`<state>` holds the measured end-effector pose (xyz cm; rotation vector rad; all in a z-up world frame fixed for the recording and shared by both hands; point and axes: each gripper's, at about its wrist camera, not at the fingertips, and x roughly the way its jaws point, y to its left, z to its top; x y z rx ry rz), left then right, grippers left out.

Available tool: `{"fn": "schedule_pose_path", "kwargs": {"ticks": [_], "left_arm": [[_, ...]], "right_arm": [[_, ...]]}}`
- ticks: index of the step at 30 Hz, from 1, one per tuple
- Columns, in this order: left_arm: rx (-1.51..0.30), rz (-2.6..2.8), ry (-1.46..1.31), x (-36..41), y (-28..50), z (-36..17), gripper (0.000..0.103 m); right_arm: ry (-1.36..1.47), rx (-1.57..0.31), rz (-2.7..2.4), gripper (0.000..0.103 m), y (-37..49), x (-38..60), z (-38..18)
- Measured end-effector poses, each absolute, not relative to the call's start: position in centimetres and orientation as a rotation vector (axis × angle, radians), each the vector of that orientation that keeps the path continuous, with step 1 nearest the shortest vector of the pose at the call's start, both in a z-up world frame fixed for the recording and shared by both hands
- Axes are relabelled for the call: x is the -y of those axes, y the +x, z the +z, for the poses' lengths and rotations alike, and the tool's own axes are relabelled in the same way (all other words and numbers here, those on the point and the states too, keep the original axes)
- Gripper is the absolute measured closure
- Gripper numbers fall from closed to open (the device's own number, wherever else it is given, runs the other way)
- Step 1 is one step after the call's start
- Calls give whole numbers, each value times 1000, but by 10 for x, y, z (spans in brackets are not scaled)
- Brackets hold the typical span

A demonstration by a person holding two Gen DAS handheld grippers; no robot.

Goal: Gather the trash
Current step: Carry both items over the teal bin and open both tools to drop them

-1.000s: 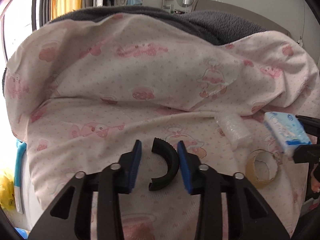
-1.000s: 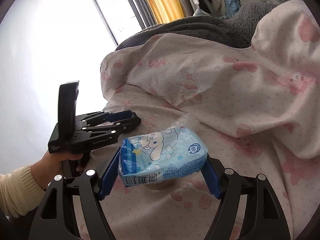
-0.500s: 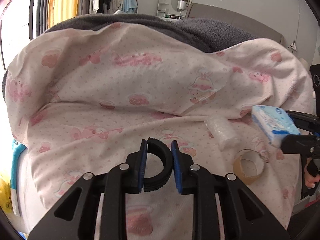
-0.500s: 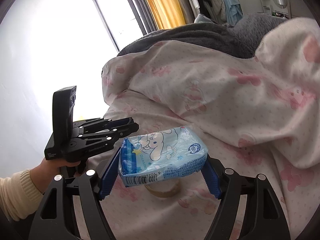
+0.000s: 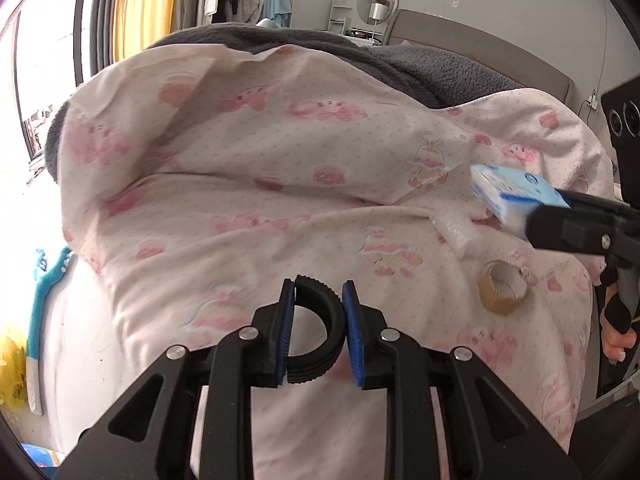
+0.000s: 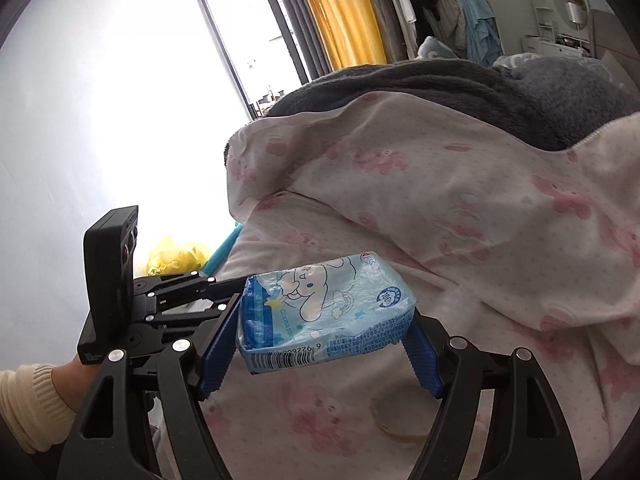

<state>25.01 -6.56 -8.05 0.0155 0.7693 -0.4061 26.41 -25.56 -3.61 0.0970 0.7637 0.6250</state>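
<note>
My left gripper is shut on a black ridged half-ring and holds it above the pink patterned bedsheet. My right gripper is shut on a light blue tissue pack with a cartoon print, held above the bed; the pack also shows at the right of the left wrist view. On the sheet lie a brown cardboard tape core and a piece of clear bubble wrap. The tape core also shows under the right gripper.
A grey fleece blanket lies behind the folded pink duvet. A yellow bag and a blue toy sit beside the bed on the left. The left gripper with its hand shows in the right wrist view.
My left gripper closed on the black half-ring and lifted it off the sheet. My right gripper rose higher with the tissue pack. The tape core and bubble wrap stayed on the bed.
</note>
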Motion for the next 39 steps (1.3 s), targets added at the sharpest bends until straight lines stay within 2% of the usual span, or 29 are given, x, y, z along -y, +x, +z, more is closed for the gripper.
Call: {"fn": "schedule_pose_path", "kwargs": {"ticks": [16,39], "left_arm": [[-843,-295,-11,-24,219,-90,77],[-1098,-131,-76,-145,193,-155,77]], "right_arm": [[47,-766,711,28,265,145,-31],[-54,-842,831,28,250,16,-55]]}}
